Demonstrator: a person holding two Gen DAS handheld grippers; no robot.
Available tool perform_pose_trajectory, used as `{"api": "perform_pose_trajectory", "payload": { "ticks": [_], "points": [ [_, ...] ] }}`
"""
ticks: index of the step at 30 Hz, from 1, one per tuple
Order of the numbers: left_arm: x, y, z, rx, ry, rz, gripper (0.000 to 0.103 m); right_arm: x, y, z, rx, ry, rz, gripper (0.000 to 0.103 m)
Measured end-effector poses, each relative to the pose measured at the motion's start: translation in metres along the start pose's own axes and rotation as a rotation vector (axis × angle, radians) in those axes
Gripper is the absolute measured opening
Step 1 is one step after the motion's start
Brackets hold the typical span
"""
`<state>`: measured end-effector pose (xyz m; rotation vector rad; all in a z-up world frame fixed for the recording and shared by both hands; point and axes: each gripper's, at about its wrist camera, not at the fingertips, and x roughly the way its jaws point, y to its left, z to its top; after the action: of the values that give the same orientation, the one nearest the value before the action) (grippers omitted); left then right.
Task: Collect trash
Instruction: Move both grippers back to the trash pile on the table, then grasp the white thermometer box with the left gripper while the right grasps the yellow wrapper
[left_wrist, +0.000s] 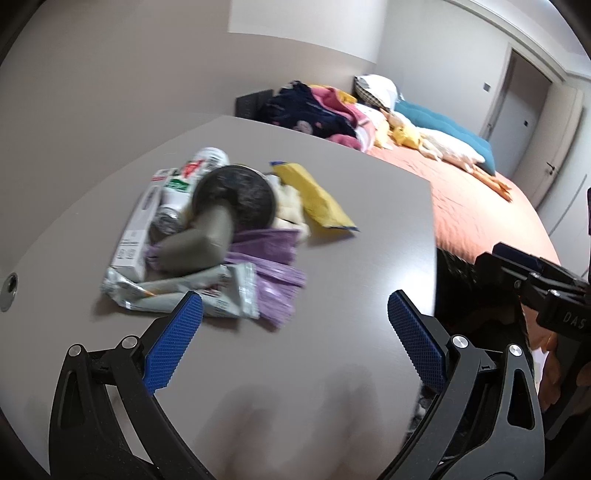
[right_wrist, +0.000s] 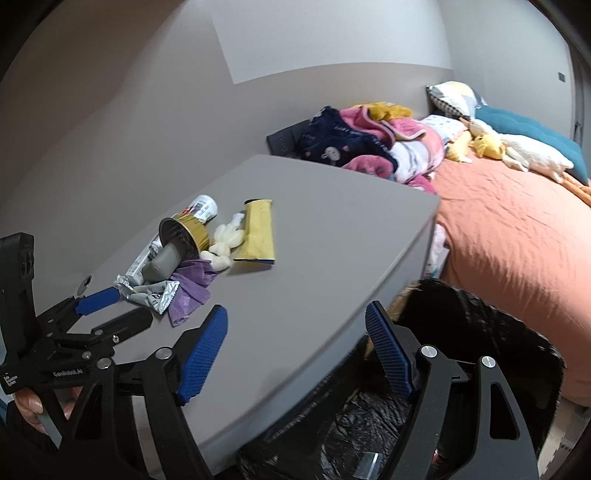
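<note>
A pile of trash lies on the grey table (left_wrist: 332, 206): a grey filter part with a round dark cap (left_wrist: 221, 206), a white can (left_wrist: 192, 173), a white box (left_wrist: 138, 225), a silver wrapper (left_wrist: 184, 291), a purple bag (left_wrist: 273, 273), white tissue (left_wrist: 291, 206) and a yellow packet (left_wrist: 317, 199). My left gripper (left_wrist: 295, 317) is open and empty, just in front of the silver wrapper. My right gripper (right_wrist: 295, 328) is open and empty over the table's near edge, above a bin with a black bag (right_wrist: 461, 332). The pile (right_wrist: 184, 254) and the left gripper (right_wrist: 110, 306) show at left in the right wrist view.
A bed with an orange cover (right_wrist: 509, 229), heaped clothes (right_wrist: 369, 144), pillows and plush toys stands right of the table. A grey wall is behind the table. A round cable hole (left_wrist: 9, 288) sits at the table's left edge. A door (left_wrist: 517, 107) is far right.
</note>
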<state>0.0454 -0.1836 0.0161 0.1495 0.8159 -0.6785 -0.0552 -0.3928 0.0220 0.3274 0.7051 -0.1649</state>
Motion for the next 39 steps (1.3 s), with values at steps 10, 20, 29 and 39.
{"api": "perform_pose_trajectory", "payload": {
  "ticks": [10,20,29,39],
  "points": [
    [0.011,0.043,0.012,-0.042,0.004,0.060,0.068,0.048,0.018,0.026,-0.017,0.041,0.035,0.057],
    [0.024,0.095,0.029,-0.107,0.007,0.129,0.060,0.100,0.033,0.052,-0.035,0.084,0.049,0.052],
    [0.047,0.125,0.037,-0.135,0.036,0.160,0.060,0.133,0.043,0.063,-0.053,0.117,0.045,0.052],
    [0.072,0.141,0.036,-0.155,0.091,0.147,0.044,0.156,0.051,0.076,-0.080,0.132,0.016,0.052]
  ]
}}
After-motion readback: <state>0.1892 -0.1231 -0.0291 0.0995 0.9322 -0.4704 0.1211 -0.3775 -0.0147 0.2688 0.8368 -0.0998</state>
